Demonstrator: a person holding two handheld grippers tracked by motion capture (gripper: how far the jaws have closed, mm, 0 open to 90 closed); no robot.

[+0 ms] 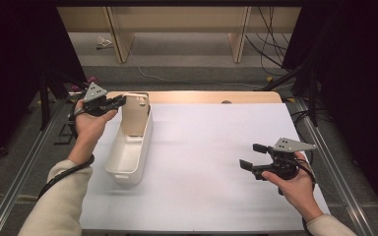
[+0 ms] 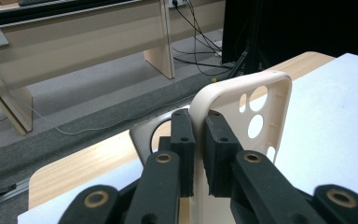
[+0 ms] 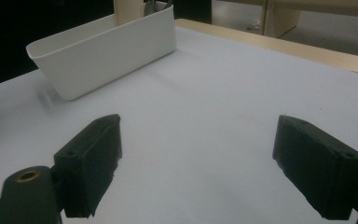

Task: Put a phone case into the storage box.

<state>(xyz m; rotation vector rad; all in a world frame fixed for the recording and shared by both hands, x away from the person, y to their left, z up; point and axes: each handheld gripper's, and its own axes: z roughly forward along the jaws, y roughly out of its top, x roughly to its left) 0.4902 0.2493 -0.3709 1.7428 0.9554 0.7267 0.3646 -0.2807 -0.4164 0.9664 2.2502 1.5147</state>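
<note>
Jaws of our left gripper (image 2: 198,154) pinch the beige phone case (image 2: 242,121) by its rim, upright above the white bin (image 1: 128,147), presumably for dropping in; right gripper (image 1: 252,156) waits wide open, empty, over the tabletop (image 1: 202,162).

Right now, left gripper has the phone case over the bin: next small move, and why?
Probably lower the left gripper a little, then open. It is shut on the beige phone case, held upright at the far end of the white bin. The right gripper is open, apart.

A wooden table (image 1: 202,96) carries a white sheet (image 1: 211,162); a white bin (image 1: 128,157) stands on the sheet's left part
</note>
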